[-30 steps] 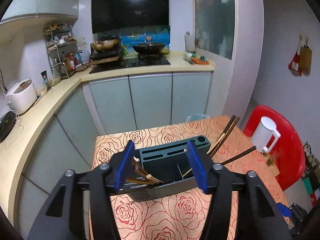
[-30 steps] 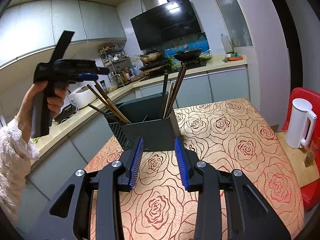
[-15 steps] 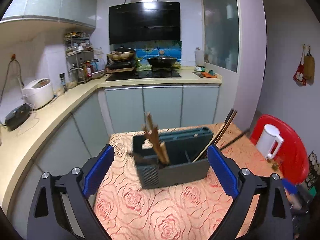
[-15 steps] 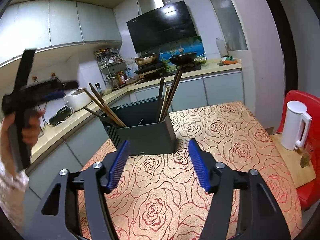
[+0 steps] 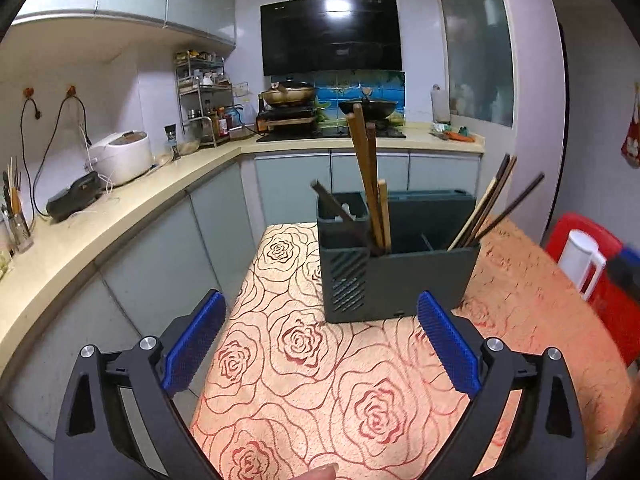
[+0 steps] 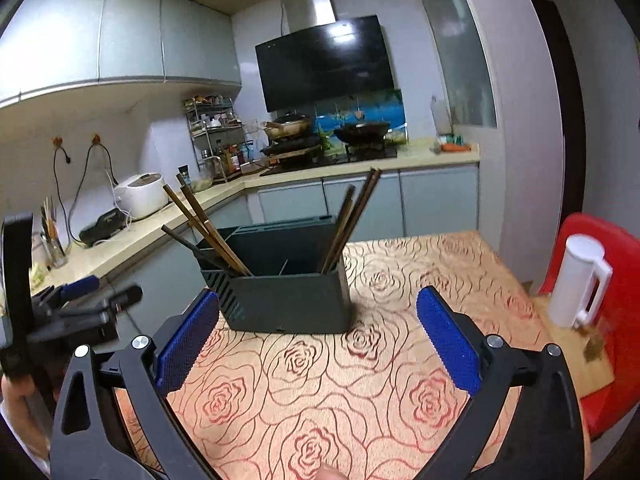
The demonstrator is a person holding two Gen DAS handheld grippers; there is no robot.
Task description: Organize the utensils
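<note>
A dark grey utensil holder (image 5: 396, 276) stands upright on the rose-patterned tablecloth (image 5: 320, 380). It also shows in the right wrist view (image 6: 288, 296). Brown chopsticks (image 5: 370, 184) stand in its left compartment and more chopsticks (image 5: 488, 204) lean out of its right one. My left gripper (image 5: 320, 344) is open and empty, held back from the holder's front. My right gripper (image 6: 316, 336) is open and empty, also in front of the holder. The left gripper body (image 6: 60, 312) shows at the left of the right wrist view.
A white kettle (image 6: 580, 284) stands on a board on a red chair (image 6: 600, 240) right of the table. A counter (image 5: 100, 220) with a rice cooker (image 5: 120, 156) runs along the left. The stove with pans (image 5: 332, 104) is behind.
Both grippers have opened wide and drawn back from the holder. The left gripper came down from above it to table level.
</note>
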